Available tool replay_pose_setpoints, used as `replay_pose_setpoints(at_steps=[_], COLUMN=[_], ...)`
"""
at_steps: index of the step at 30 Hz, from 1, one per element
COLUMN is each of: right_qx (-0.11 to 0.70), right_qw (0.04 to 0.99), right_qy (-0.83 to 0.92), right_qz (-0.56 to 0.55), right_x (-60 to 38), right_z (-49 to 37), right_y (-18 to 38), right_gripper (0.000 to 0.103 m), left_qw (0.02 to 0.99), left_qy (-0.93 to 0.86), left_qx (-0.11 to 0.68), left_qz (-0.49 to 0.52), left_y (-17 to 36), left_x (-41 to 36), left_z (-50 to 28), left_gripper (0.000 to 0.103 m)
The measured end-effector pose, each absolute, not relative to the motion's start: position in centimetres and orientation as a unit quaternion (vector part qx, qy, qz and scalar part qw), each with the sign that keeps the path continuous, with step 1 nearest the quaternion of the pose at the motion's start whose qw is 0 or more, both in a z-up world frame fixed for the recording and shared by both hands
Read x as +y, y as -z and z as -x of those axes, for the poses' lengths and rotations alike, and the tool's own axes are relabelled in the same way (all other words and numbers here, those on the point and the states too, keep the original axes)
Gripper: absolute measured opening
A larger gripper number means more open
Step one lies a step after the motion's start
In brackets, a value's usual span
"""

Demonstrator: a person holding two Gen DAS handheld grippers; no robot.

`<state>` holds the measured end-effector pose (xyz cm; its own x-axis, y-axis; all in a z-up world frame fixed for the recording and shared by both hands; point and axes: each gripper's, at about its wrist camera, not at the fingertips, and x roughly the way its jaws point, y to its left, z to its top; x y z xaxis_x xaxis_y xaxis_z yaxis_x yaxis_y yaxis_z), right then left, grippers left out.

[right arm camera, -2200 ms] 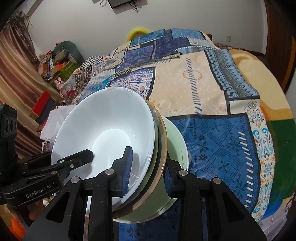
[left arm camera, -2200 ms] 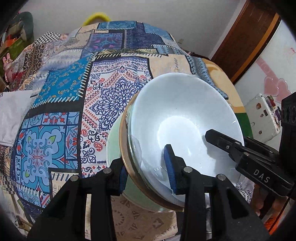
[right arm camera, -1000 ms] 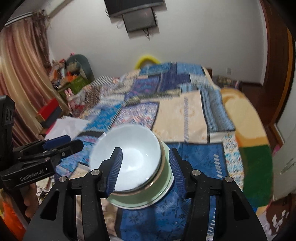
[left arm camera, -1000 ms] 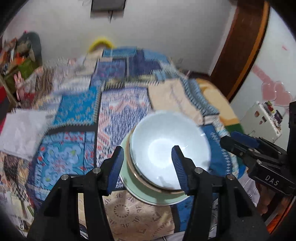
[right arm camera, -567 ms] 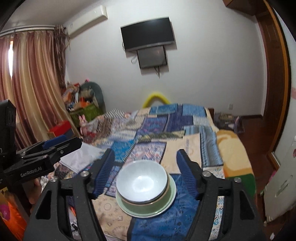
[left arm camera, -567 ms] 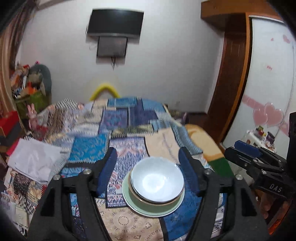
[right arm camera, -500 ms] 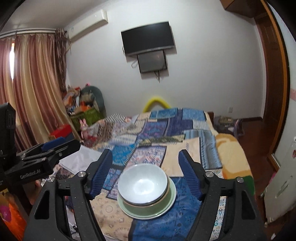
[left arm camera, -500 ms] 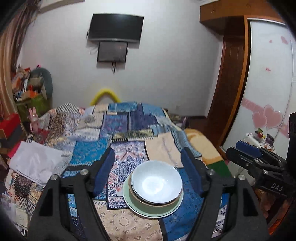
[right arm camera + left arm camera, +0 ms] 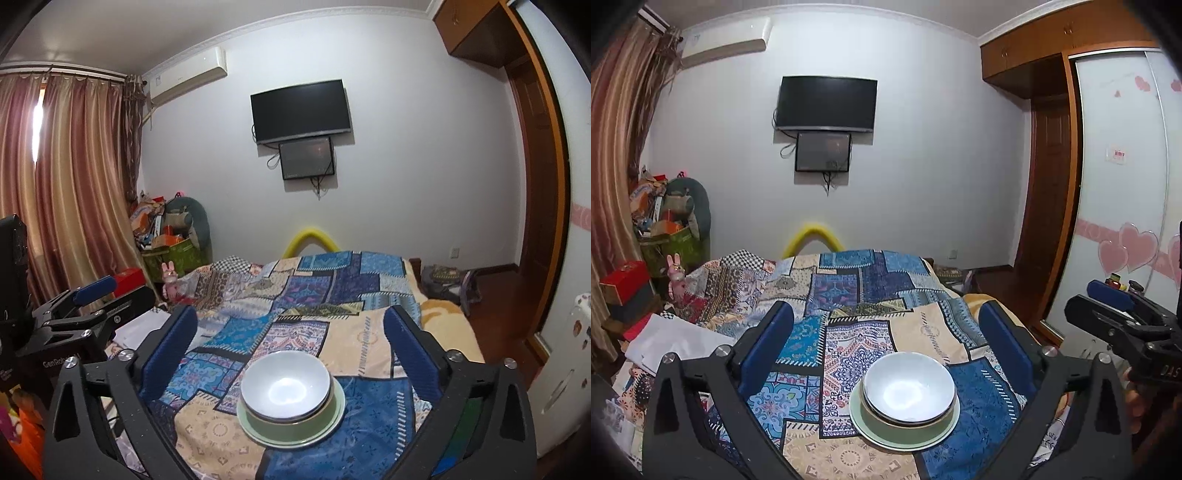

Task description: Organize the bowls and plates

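A white bowl (image 9: 908, 387) sits nested in a green bowl with a brown rim (image 9: 875, 412), on a pale green plate (image 9: 897, 439). The stack stands on the patchwork bedspread near its front edge. It also shows in the right wrist view, white bowl (image 9: 285, 384) over plate (image 9: 332, 424). My left gripper (image 9: 886, 343) is open and empty, held well above and back from the stack. My right gripper (image 9: 290, 339) is open and empty too. Each gripper shows at the edge of the other's view.
The patchwork bedspread (image 9: 849, 288) covers a bed that runs back to a white wall with a TV (image 9: 826, 103). White cloth (image 9: 672, 341) lies at the left. Clutter and curtains (image 9: 74, 184) stand at the left, a wardrobe and door (image 9: 1052, 206) at the right.
Both grippers let go of the bowl stack, opened wide and pulled up and back from it. The stack stays on the bed.
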<state>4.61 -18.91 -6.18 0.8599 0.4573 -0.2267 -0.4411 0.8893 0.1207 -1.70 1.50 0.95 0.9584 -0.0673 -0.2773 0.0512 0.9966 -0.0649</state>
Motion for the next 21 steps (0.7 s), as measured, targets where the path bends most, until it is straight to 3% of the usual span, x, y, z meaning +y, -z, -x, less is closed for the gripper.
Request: replay_pose_setpoints(at_steps=[21], right_qx=[0.116], right_qw=[0.968], right_qy=[-0.223], right_qz=[-0.025], right_x=[-18.79], right_z=[-3.79], right_y=[6.21], right_gripper=[0.103], left_qw=[0.991], left_qy=[0.036], left_qx=[0.13], left_qz=[0.022], left_y=[-0.45], left_x=[1.11], left_z=[2.64], left_gripper=[0.103])
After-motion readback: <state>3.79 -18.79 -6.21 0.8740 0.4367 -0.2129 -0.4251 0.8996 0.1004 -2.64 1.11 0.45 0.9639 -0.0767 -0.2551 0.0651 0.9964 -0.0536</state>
